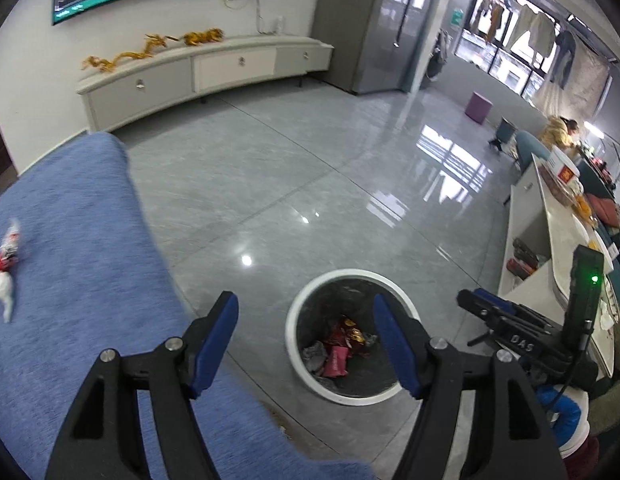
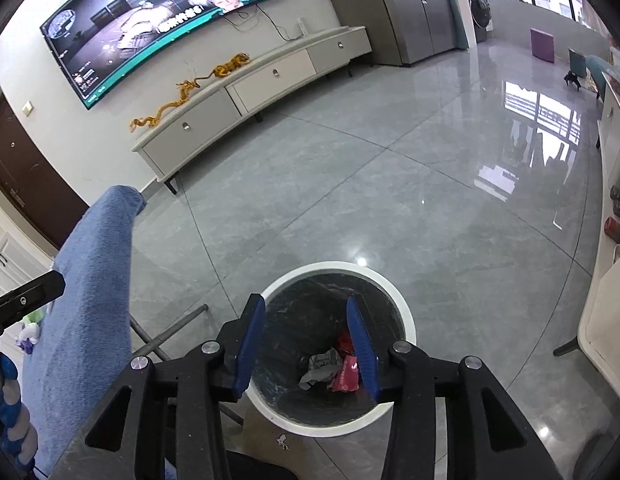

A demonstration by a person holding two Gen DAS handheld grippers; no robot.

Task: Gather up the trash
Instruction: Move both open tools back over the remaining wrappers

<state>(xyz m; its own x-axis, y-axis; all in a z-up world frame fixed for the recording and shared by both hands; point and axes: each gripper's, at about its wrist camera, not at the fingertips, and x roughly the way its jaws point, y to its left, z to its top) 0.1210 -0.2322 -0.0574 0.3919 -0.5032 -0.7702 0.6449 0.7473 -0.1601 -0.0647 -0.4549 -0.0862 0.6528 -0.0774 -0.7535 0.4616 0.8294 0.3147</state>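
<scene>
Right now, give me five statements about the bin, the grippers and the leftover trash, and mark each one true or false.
1. The trash bin stands on the floor with wrappers already inside. True.
2. The right gripper is clamped on a wrapper. False: its jaws are open and hold nothing above the bin.
3. The left gripper is open and empty. True.
4. The blue cloth surface has no trash left on it. False: a red and white wrapper and a white crumpled scrap lie there.
5. The bin has a lid on. False: its top is open.
</scene>
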